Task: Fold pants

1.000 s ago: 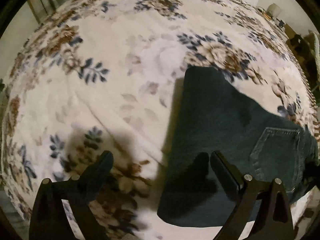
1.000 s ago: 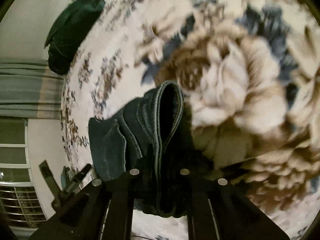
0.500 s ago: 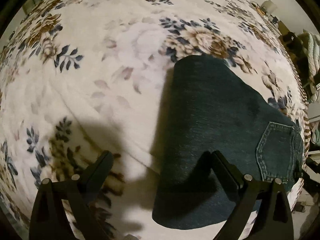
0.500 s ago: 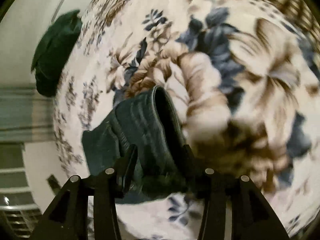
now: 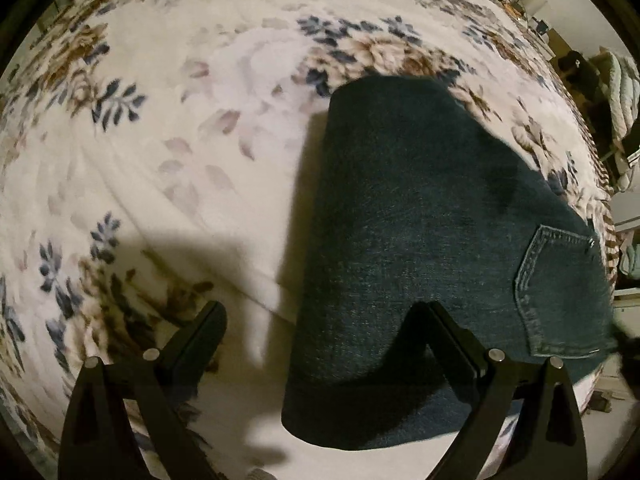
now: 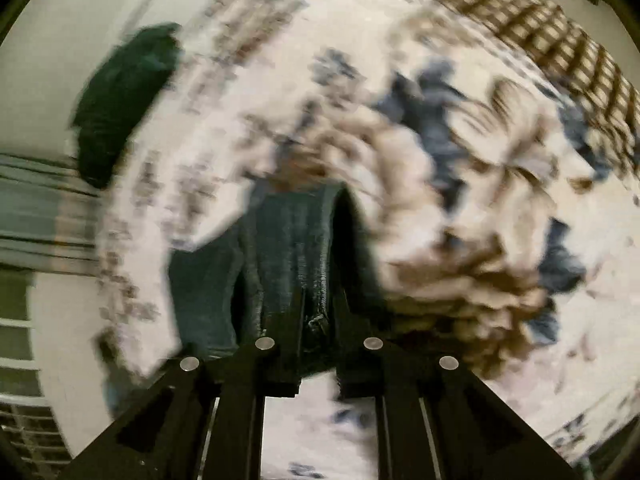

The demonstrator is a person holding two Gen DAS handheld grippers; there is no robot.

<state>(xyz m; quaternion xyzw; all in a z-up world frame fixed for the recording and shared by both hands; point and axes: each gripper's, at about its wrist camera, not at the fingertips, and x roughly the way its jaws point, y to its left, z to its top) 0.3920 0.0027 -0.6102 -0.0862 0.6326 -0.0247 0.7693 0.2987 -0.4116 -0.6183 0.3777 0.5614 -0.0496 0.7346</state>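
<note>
Dark blue jeans point(image 5: 420, 220) lie folded on a floral bedspread point(image 5: 180, 140), back pocket point(image 5: 560, 292) at the right. My left gripper point(image 5: 320, 312) is open above them, its right finger point(image 5: 444, 336) over the denim, its left finger point(image 5: 200, 336) over the bedspread. In the right wrist view, which is blurred, my right gripper point(image 6: 320, 300) is shut on the jeans' edge point(image 6: 296, 240), and the cloth rises in a fold between the fingers.
A dark green bundle point(image 6: 124, 96) lies far off on the bed near the wall. Furniture and stacked linens point(image 5: 616, 92) stand past the bed's right edge. A window and curtain point(image 6: 32, 208) show at the left of the right wrist view.
My right gripper opened, then shut on the jeans' edge while moving. My left gripper came closer over the jeans and stayed open.
</note>
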